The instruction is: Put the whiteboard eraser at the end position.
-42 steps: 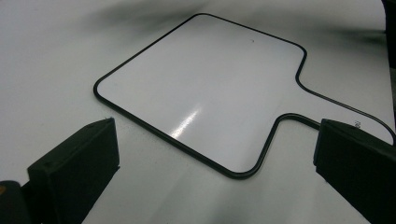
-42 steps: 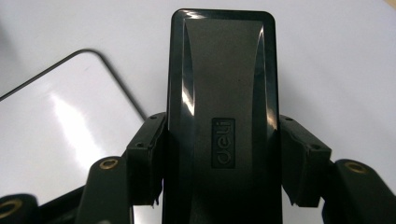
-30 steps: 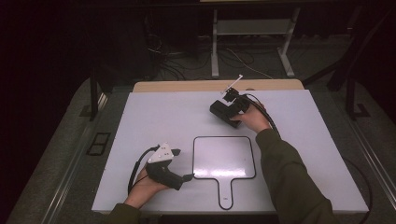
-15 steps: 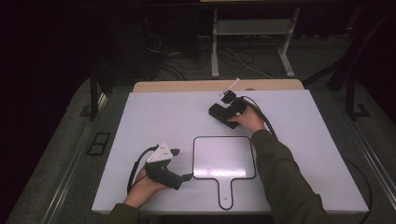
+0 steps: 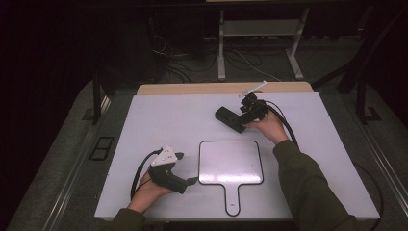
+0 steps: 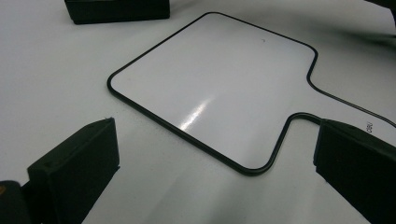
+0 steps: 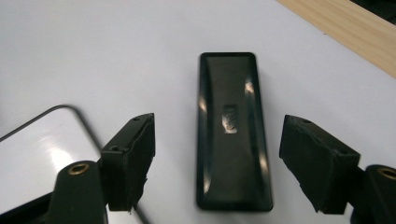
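Observation:
A black eraser block [image 5: 228, 118] lies flat at the back middle of the white table [image 5: 154, 125]. My right gripper [image 5: 242, 120] is just behind it, and its jaws have just been opening. In the right gripper view the eraser [image 7: 233, 140] lies between the open jaws of the right gripper [image 7: 219, 128], and neither pad touches it. A handled whiteboard [image 5: 231, 162] lies at the front middle. My left gripper [image 5: 186, 168] rests on the table at its left, open and holding nothing. In the left gripper view the left gripper [image 6: 217, 135] faces the whiteboard [image 6: 210, 79].
A wooden strip [image 5: 192, 88] runs along the table's far edge, also seen as a wooden strip [image 7: 345, 28] in the right gripper view. Cables and a metal stand [image 5: 260, 29] are on the floor beyond it. A cable [image 5: 284, 122] trails from the right gripper.
The right hand has drawn back toward the right and its jaws have spread. The eraser now lies uncovered on the table. The left hand has stayed put.

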`<state>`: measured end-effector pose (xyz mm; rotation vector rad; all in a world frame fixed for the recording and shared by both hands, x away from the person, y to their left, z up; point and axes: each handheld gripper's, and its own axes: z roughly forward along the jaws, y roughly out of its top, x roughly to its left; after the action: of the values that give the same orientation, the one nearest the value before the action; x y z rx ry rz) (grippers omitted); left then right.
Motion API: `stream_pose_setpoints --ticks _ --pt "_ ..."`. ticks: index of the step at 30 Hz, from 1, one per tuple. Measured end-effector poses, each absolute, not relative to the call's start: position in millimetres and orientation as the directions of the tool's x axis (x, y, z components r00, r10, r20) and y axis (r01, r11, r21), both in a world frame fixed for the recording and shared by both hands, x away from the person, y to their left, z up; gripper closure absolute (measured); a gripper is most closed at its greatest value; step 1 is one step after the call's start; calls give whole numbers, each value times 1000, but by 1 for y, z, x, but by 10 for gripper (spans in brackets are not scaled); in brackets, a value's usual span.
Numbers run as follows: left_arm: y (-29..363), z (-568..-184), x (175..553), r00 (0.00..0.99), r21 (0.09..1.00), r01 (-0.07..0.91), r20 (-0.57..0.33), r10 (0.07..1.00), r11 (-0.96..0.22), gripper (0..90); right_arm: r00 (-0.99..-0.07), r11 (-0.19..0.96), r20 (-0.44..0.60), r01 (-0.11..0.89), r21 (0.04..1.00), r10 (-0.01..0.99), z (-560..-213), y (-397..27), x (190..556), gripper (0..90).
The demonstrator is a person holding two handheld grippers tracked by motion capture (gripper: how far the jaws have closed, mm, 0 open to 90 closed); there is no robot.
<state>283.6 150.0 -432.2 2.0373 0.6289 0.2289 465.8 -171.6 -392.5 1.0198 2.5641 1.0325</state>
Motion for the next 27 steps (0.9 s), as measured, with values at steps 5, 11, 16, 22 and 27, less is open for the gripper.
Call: stream_pose_setpoints --ticks 5,11,16,22,27 --pt "150 -432 284 851 847 340 -92 517 -409 0 -741 510 51 508 694 669 -394 -184 442 218" --pt "150 -433 283 850 847 340 -92 518 -408 0 -734 483 22 468 740 679 -397 -200 412 199" --pt "150 -433 282 852 844 339 -89 516 -415 0 -732 434 73 477 764 678 -398 -213 389 209" --pt "151 -433 282 851 846 340 -91 517 -410 0 -739 435 61 458 775 671 -404 -226 364 192" --pt "151 -434 282 852 843 342 -90 516 -416 0 -721 381 86 459 802 687 -404 -241 346 186"
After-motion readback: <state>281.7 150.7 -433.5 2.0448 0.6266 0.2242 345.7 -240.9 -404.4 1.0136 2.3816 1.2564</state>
